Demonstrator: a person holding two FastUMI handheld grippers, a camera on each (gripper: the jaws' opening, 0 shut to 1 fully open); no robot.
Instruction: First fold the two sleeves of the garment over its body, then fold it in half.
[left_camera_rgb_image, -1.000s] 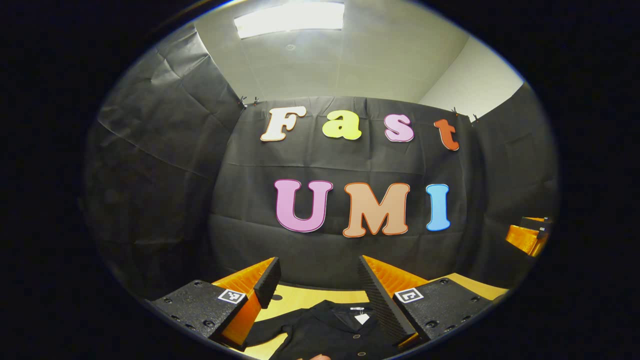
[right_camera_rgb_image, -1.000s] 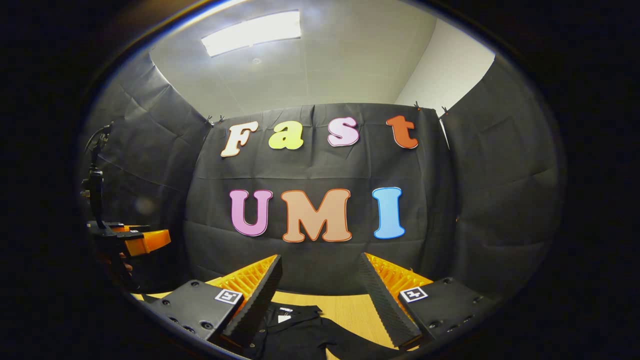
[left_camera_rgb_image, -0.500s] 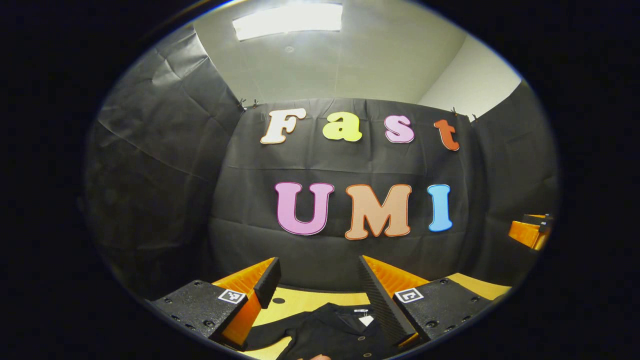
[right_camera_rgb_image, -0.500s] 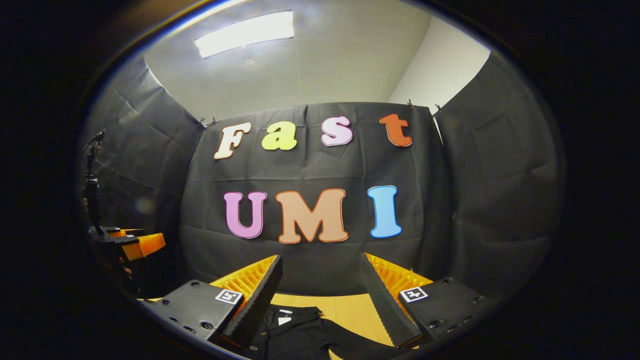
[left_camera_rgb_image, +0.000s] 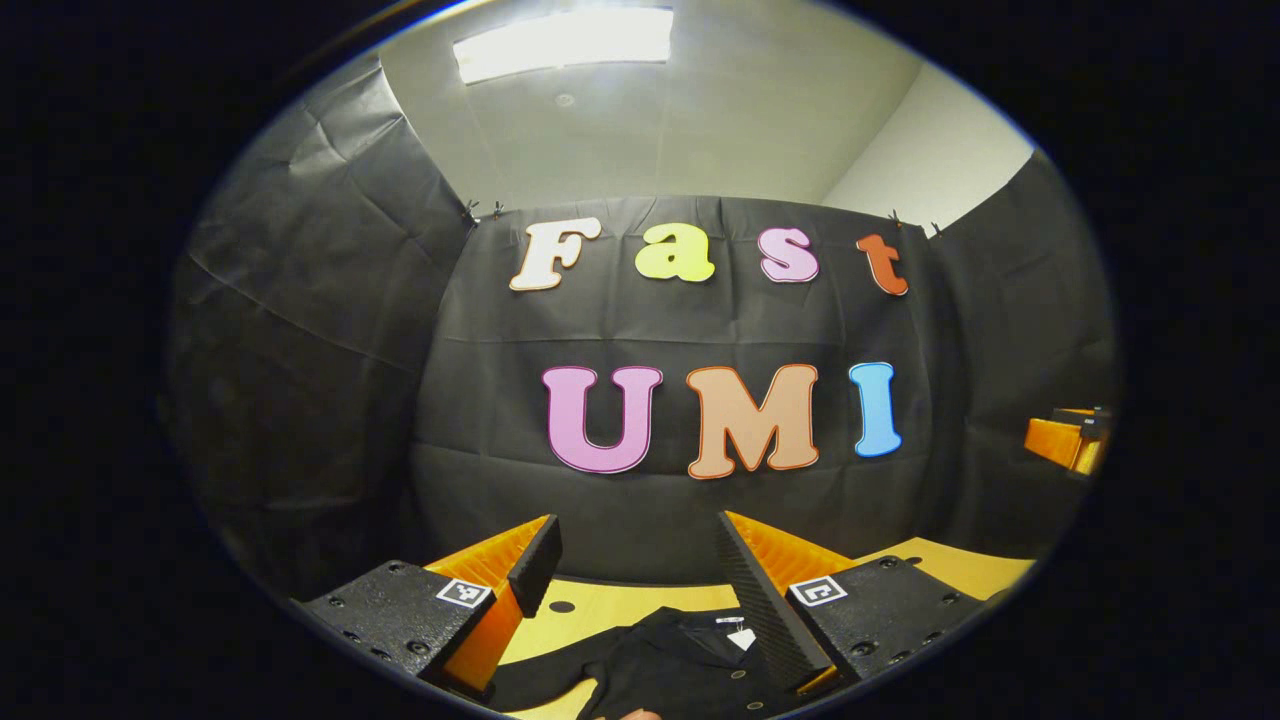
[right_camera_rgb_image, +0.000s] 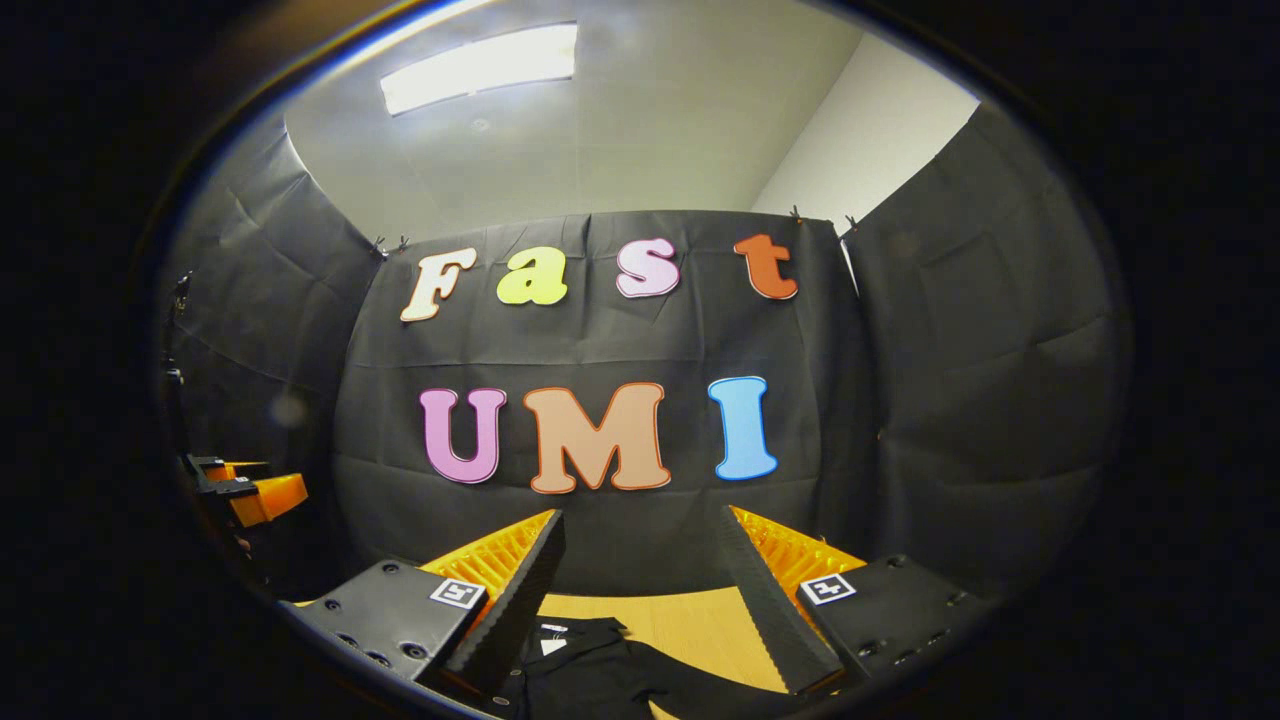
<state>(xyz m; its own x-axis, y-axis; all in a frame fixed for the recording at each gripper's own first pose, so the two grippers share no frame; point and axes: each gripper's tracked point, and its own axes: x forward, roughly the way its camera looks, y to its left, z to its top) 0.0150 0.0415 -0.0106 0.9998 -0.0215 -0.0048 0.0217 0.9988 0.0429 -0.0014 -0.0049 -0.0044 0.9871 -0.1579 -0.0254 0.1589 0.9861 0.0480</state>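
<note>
Both grippers held up above the table (left_camera_rgb_image: 600, 606), aimed at the back wall, nothing gripped. Left gripper (left_camera_rgb_image: 640, 560) fingers spread wide; right gripper (right_camera_rgb_image: 640, 560) same, fingers well apart. Garment (left_camera_rgb_image: 680, 665) is a black button-front shirt lying on the wooden tabletop below them, collar toward the wall, one sleeve (right_camera_rgb_image: 700, 690) trailing out to the side. No folds visible yet, though most of it is out of frame. Judging by the drape: thin, light, limp fabric that will sag and bunch. Best to pinch each sleeve near the cuff edge, lift low, lay it across the body.
</note>
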